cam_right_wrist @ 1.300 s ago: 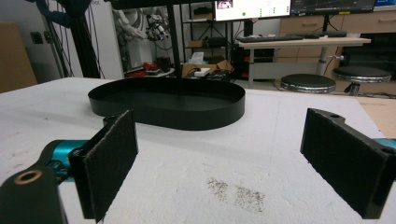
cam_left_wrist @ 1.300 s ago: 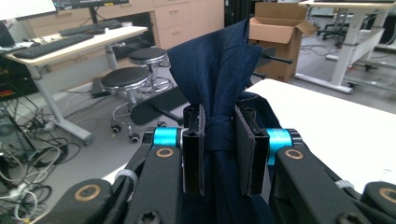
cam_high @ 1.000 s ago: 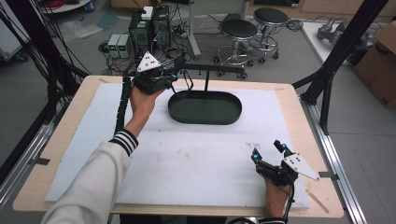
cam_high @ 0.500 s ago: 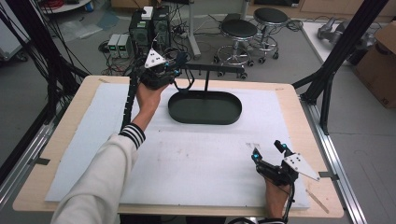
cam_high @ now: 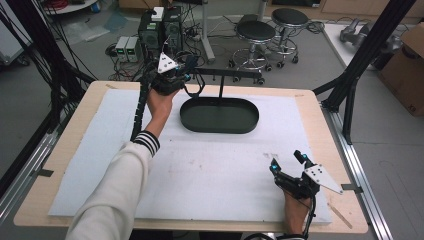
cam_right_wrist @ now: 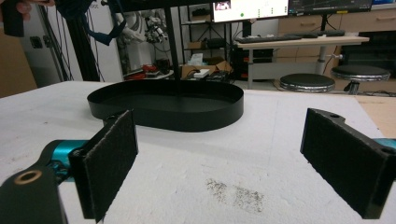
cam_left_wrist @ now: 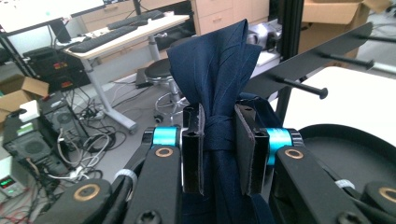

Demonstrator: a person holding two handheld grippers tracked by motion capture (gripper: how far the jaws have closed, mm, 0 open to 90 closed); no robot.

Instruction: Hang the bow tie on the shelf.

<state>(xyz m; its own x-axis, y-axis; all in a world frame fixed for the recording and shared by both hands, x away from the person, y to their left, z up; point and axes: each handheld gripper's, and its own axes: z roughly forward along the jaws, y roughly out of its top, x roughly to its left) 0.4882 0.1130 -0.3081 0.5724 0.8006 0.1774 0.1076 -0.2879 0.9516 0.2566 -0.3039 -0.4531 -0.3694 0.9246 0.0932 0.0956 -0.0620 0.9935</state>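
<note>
My left gripper (cam_left_wrist: 219,140) is shut on a bunched navy blue cloth (cam_left_wrist: 219,65), which sticks up between the jaws and hangs below them. In the high view the left gripper (cam_high: 186,67) is held up at the left end of a black rack bar (cam_high: 235,75). That bar's pegs (cam_left_wrist: 299,86) are just to the right of the cloth. The bar stands on a thin post above a black oval tray (cam_high: 220,127). My right gripper (cam_high: 286,160) rests low at the table's front right, open and empty, and in its own view the right gripper (cam_right_wrist: 233,154) faces the tray (cam_right_wrist: 168,116).
A white foam sheet (cam_high: 210,175) covers the wooden table. Behind the table are stools (cam_high: 255,32), computer boxes (cam_high: 160,25) and cables on the floor. Black frame posts (cam_high: 360,65) rise at the right side. The blue cloth (cam_right_wrist: 100,23) hangs at the top left of the right gripper view.
My left gripper has lifted and moved a little right and away, toward the left end of the rack bar, with the cloth in it. The right gripper has stayed still.
</note>
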